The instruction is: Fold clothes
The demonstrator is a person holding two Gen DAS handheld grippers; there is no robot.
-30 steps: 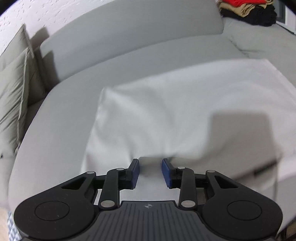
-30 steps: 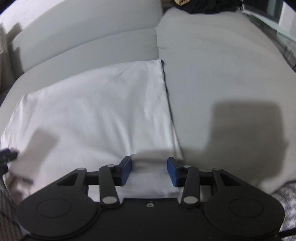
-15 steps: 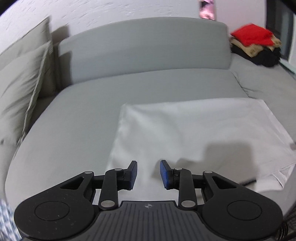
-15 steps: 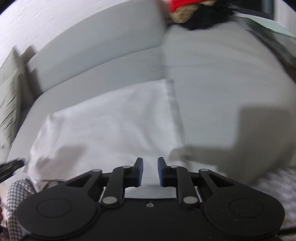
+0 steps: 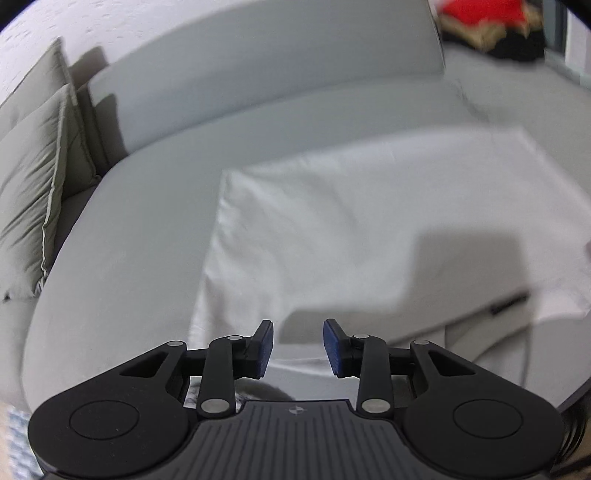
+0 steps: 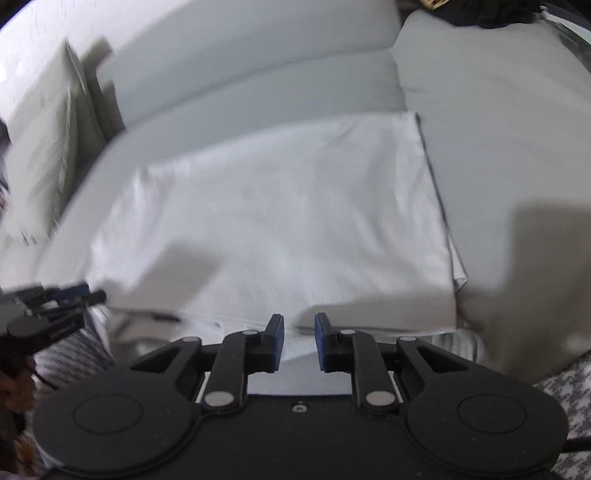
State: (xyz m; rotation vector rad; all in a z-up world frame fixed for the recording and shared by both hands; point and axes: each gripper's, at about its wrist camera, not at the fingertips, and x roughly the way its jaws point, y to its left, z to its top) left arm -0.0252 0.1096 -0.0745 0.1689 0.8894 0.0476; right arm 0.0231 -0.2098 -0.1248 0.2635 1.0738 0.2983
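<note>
- The white garment lies spread flat on the seat of the grey sofa, and its near hem hangs a little over the front edge of the seat.
- The left gripper hovers above the near-left part of the cloth; its jaws are partly apart and opening, and nothing is between them.
- The right gripper hovers above the near hem, closer to the right side; its jaws stand with a narrow gap and pinch nothing.
- I think the next fold is now being prepared. To do it well, each gripper should come down on a near corner, take both layers together, and carry them evenly toward the backrest, so that the edges meet straight.
- The right edge of the garment looks a little uneven, so it could be smoothed first.
- At the left end of the sofa stand cushions; at the far-right corner lies a pile of clothes, red, tan and black. Both are well apart from the garment, and nothing blocks the fold.
</note>
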